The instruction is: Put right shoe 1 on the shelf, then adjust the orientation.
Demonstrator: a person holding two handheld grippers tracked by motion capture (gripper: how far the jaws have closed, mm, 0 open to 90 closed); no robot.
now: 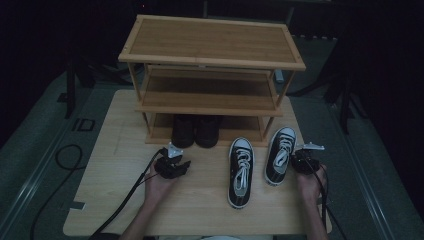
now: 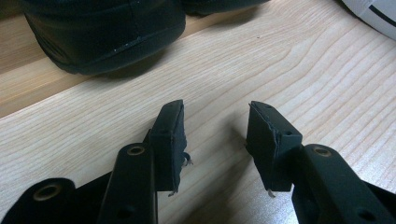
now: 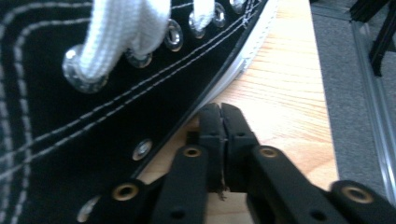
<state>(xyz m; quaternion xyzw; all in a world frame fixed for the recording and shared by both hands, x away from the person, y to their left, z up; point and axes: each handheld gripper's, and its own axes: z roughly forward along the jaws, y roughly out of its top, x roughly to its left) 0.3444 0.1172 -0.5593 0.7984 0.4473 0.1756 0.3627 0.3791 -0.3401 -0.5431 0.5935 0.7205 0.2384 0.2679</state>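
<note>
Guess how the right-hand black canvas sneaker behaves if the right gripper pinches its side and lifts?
The right sneaker probably has a floppy upper: thin stitched canvas, so the wall may fold under the right gripper. Likely light for its size. The white rubber sole looks stiffer, so it should hang sole-down and tilt; the laces may dangle.

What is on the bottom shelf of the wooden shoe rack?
A pair of dark shoes sits on the bottom shelf of the rack, heels facing out. Their toes are hidden under the middle shelf. The two upper shelves hold nothing.

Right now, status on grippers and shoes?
Left gripper open, empty. Right gripper shut beside right sneaker. Left sneaker on table. Nothing in the way.
</note>
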